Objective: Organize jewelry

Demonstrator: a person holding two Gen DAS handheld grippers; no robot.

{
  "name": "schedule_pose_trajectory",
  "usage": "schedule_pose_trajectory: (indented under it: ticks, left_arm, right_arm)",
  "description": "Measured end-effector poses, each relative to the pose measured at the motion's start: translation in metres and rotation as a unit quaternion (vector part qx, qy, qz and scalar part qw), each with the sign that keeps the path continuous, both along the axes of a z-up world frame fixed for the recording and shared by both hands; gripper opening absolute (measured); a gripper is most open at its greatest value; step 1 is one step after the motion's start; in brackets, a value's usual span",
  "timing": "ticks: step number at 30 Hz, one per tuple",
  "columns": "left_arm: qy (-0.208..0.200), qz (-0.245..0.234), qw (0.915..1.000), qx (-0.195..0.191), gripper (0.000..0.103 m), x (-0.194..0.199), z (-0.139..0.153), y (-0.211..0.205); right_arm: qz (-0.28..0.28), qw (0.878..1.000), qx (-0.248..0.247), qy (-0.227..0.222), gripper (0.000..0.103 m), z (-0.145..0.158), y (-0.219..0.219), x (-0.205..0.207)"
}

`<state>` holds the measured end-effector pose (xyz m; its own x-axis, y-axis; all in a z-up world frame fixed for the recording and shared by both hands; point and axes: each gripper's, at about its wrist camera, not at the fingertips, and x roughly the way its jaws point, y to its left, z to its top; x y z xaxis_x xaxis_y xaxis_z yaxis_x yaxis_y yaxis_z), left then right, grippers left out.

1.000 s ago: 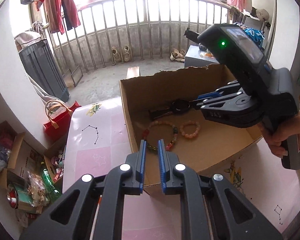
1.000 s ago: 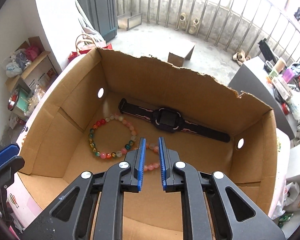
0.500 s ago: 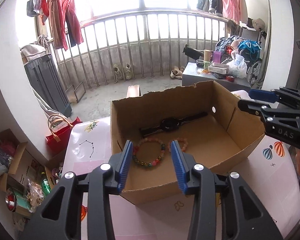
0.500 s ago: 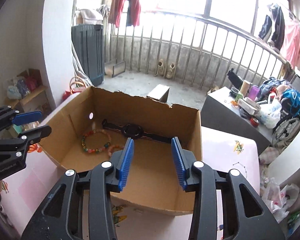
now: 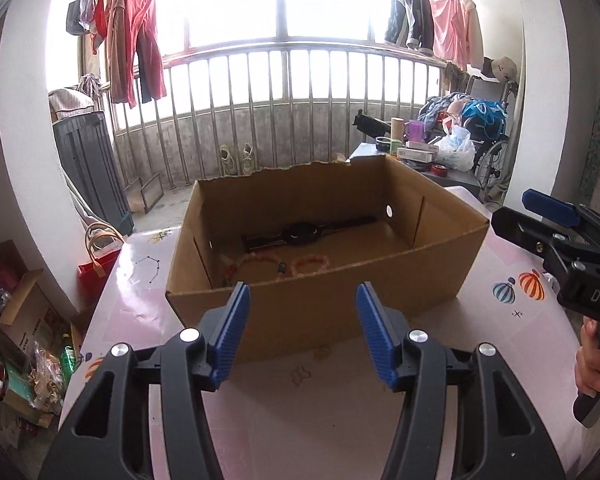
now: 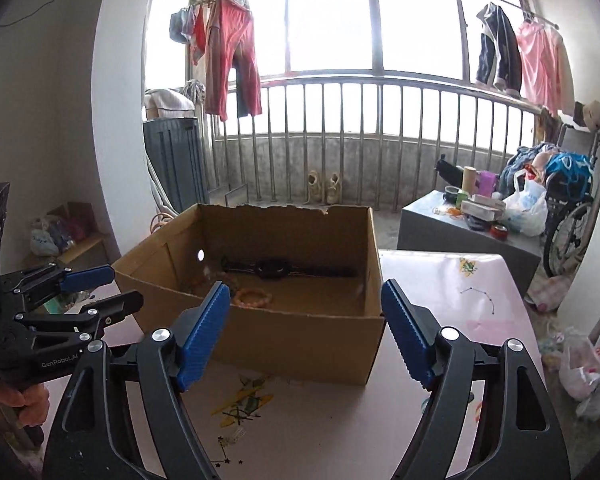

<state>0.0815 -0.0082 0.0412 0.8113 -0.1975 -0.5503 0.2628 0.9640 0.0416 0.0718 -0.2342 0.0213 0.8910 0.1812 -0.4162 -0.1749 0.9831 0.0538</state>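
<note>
- Left gripper (image 5: 303, 330) jaws opening, nothing between them, blue pads wide apart, held short of the cardboard box (image 5: 328, 304) over the pink table (image 5: 340, 412).
- Right gripper (image 6: 305, 334) jaws opening too, wider, empty, also short of the box; its fingers show at the right edge of the left view.
- Jewelry all sits on the box floor: black watch (image 5: 304, 233) laid flat along the far wall, multicolour bead bracelet (image 5: 252, 265) near the left corner, pink bead bracelet (image 5: 310, 264) just beside it.
- Box near wall stands between both grippers and the jewelry; it cuts off the lower part of both bracelets in the left view.
- Right view: multicolour bracelet mostly hidden behind the left blue pad, only the pink one (image 6: 252, 296) and watch (image 6: 274, 269) clear.
- Hand (image 5: 592, 360) on the right gripper's handle, cut off by the frame edge.
- Around: grey side table (image 6: 460, 236) with clutter, wheelchair (image 6: 568, 216), hanging clothes (image 6: 230, 60) at the window railing, shoes (image 6: 324, 188) on the balcony floor.
- Table stickers small, hard to make out.
</note>
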Motion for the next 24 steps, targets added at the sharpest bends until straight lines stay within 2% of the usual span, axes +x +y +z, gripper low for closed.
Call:
schedule_pose_trajectory:
  ticks: [5, 7, 9, 12, 14, 17, 19, 24]
  left_arm:
    - [0.030, -0.035, 0.9989, 0.000, 0.054, -0.009, -0.034, -0.009]
    - [0.051, -0.062, 0.9967, -0.011, 0.054, -0.010, -0.046, -0.017]
    - [0.058, -0.092, 0.9941, -0.001, 0.053, -0.017, -0.055, -0.031]
    - [0.061, -0.132, 0.9889, 0.031, 0.045, -0.024, -0.069, -0.054]
    - [0.070, -0.146, 0.9858, 0.045, 0.034, -0.024, -0.076, -0.066]
    - [0.098, -0.160, 0.9818, 0.027, 0.028, -0.015, -0.081, -0.071]
    - [0.122, -0.158, 0.9798, 0.009, 0.027, -0.006, -0.083, -0.071]
    - [0.148, -0.157, 0.9764, -0.002, 0.021, 0.004, -0.093, -0.077]
  right_arm:
    - [0.003, 1.000, 0.012, 0.025, 0.074, -0.026, -0.009, -0.010]
    - [-0.001, 1.000, 0.008, 0.029, 0.074, -0.036, -0.009, -0.010]
    - [0.001, 0.999, 0.009, 0.039, 0.074, -0.043, -0.009, -0.012]
    - [-0.009, 0.999, 0.013, 0.032, 0.073, -0.049, -0.011, -0.021]
    - [-0.016, 0.999, 0.032, 0.022, 0.072, -0.051, -0.016, -0.026]
    - [-0.018, 0.998, 0.052, 0.015, 0.070, -0.054, -0.023, -0.031]
    - [-0.019, 0.998, 0.058, 0.024, 0.066, -0.057, -0.025, -0.028]
    - [-0.024, 0.996, 0.083, 0.036, 0.061, -0.061, -0.032, -0.025]
